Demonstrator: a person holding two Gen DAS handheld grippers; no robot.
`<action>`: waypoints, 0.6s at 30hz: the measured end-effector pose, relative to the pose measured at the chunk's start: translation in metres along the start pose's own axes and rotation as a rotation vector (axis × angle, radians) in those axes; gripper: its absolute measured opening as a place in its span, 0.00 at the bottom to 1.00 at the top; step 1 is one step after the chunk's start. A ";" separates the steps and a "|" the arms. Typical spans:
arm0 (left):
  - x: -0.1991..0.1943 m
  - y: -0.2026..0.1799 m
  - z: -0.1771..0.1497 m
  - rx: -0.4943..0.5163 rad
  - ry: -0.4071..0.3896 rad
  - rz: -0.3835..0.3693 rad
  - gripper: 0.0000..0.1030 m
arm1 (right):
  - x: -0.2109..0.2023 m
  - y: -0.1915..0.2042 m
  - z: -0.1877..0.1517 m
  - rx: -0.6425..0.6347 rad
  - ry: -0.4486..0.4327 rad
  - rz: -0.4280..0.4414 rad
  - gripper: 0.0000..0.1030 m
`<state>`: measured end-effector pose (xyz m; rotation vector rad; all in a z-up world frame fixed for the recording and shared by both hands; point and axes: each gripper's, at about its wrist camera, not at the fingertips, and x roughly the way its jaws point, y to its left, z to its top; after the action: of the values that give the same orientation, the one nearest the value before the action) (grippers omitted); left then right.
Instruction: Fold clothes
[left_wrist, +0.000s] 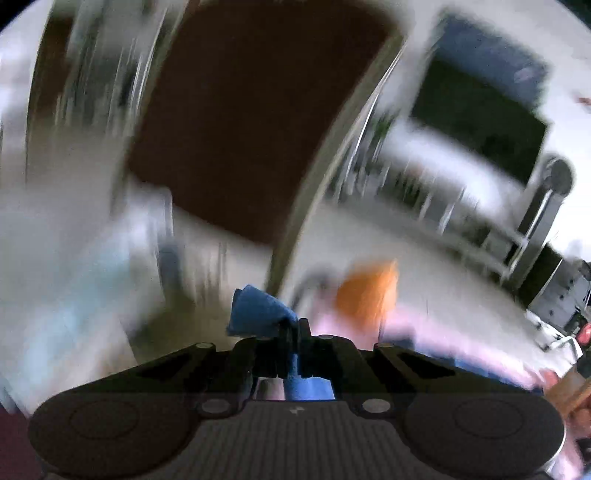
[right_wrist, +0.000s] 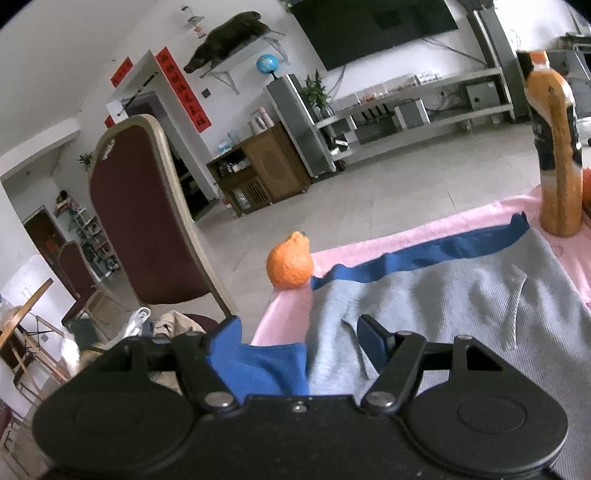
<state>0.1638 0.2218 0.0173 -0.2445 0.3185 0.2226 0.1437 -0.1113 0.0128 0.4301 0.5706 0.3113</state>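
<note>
A grey ribbed garment (right_wrist: 443, 295) with a blue band (right_wrist: 424, 258) lies on a pink cloth (right_wrist: 388, 240). My right gripper (right_wrist: 295, 332) is open just above the garment's near edge, with a blue fold of cloth (right_wrist: 266, 365) between its fingers. My left gripper (left_wrist: 293, 325) is shut on a bunched blue piece of the garment (left_wrist: 258, 310) and holds it lifted. The left wrist view is heavily blurred.
An orange (right_wrist: 290, 264) sits at the pink cloth's far edge and shows blurred in the left wrist view (left_wrist: 365, 295). An orange bottle (right_wrist: 556, 147) stands at the right. A maroon chair (right_wrist: 144, 221) stands left of the table, and clothes (right_wrist: 173, 325) lie on its seat.
</note>
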 end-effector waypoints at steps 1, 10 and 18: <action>-0.013 0.002 0.007 0.033 -0.065 0.008 0.00 | -0.003 0.003 0.000 -0.002 -0.003 0.004 0.67; -0.026 0.099 0.007 -0.033 -0.101 0.292 0.04 | 0.011 0.049 -0.008 -0.064 0.072 0.099 0.71; -0.043 0.184 0.007 -0.382 -0.005 0.413 0.33 | -0.003 0.050 -0.014 -0.027 0.102 0.163 0.75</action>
<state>0.0792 0.3899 0.0013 -0.5552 0.3184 0.6944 0.1247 -0.0650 0.0269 0.4369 0.6320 0.4984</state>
